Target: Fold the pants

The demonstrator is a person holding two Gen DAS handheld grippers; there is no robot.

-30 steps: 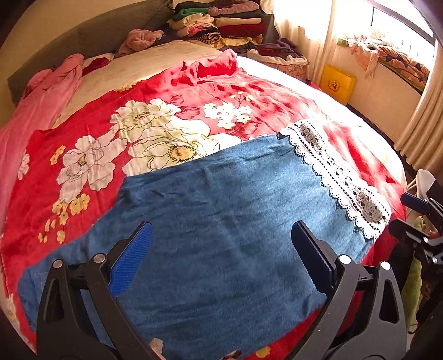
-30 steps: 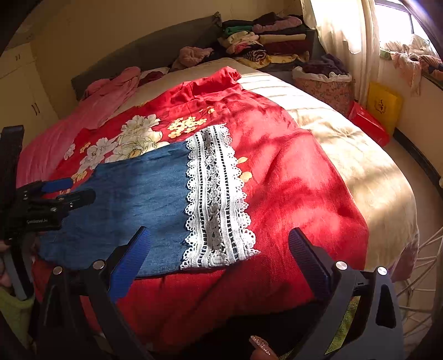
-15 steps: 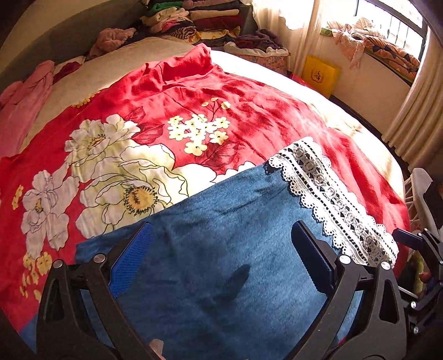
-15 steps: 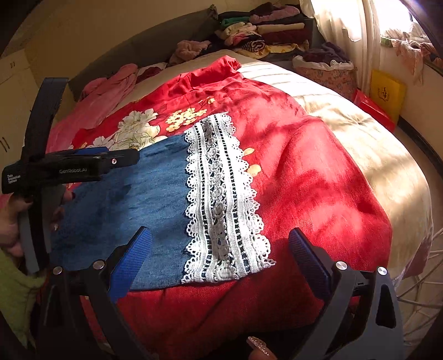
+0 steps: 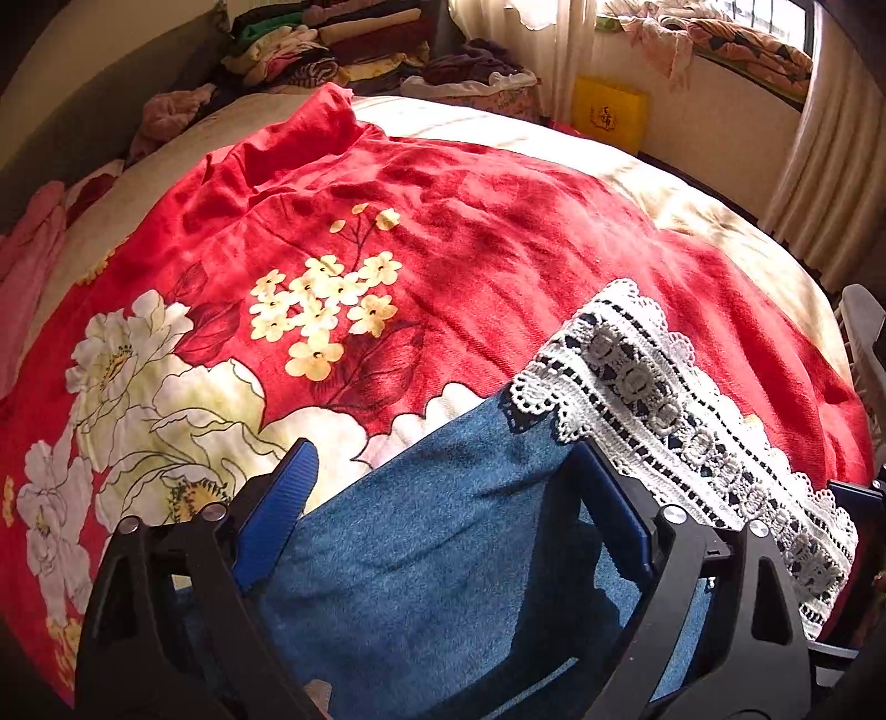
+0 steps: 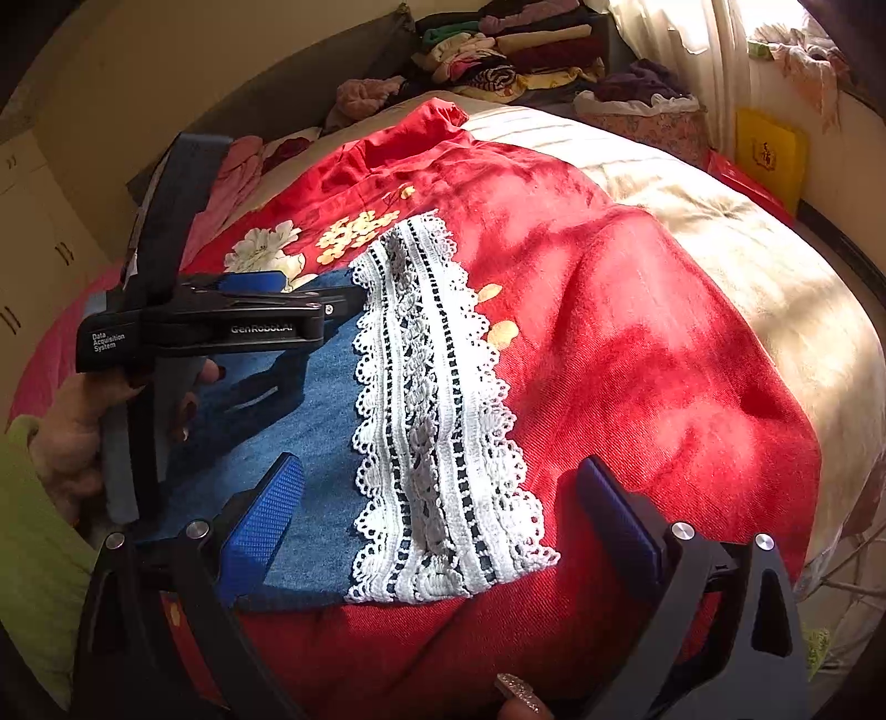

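Observation:
Blue denim pants (image 5: 421,559) with a white lace hem (image 5: 659,399) lie flat on a red floral bedspread (image 5: 443,221). My left gripper (image 5: 443,498) is open, low over the denim near its far edge, just left of the lace. In the right wrist view the pants (image 6: 310,443) and lace hem (image 6: 432,421) lie near the bed's front edge, and the left gripper (image 6: 326,304) hovers over the denim's far corner. My right gripper (image 6: 437,531) is open, straddling the near end of the lace hem.
Stacks of folded clothes (image 5: 343,39) and a laundry basket (image 6: 648,111) sit beyond the bed's far end. Pink bedding (image 5: 27,260) lies at the left. A yellow box (image 5: 609,113) stands by the wall under the window.
Both grippers have moved forward and down toward the pants. The left one now sits over the denim's far edge; the right one has closed in on the lace hem's near end.

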